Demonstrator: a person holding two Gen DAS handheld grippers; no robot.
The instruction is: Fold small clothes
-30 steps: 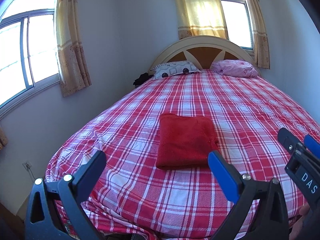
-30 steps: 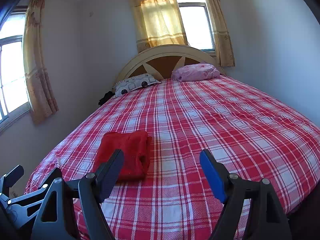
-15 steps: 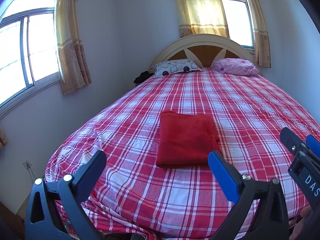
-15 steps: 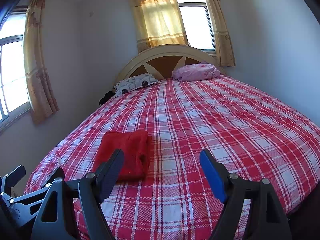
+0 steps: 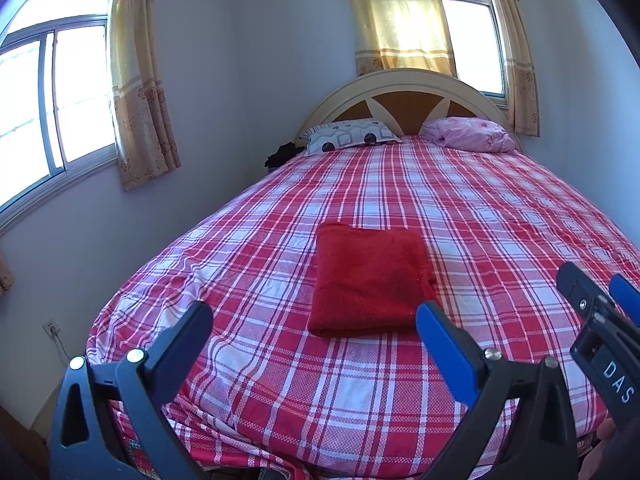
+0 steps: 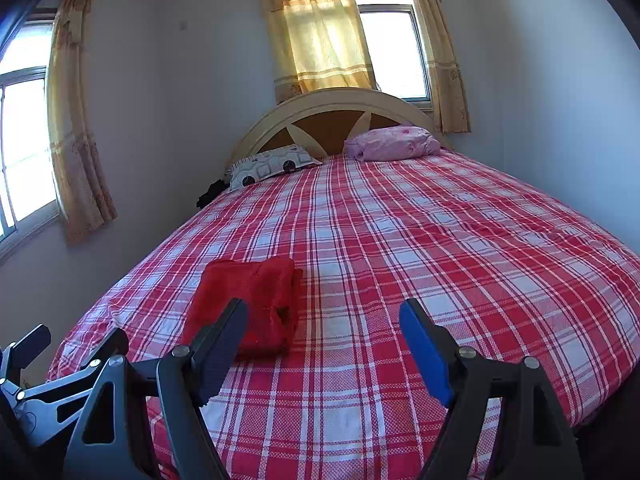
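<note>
While both grippers gape, folded red garment (image 5: pixel 370 280) lies ahead.

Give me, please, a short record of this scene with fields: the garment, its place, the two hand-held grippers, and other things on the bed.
garment: red cloth, folded into a flat rectangle
place: on the plaid bedspread, near the foot of the bed
left hand-held gripper: open, holds nothing
right hand-held gripper: open, holds nothing
other things: patterned pillow, pink pillow by the headboard
</note>
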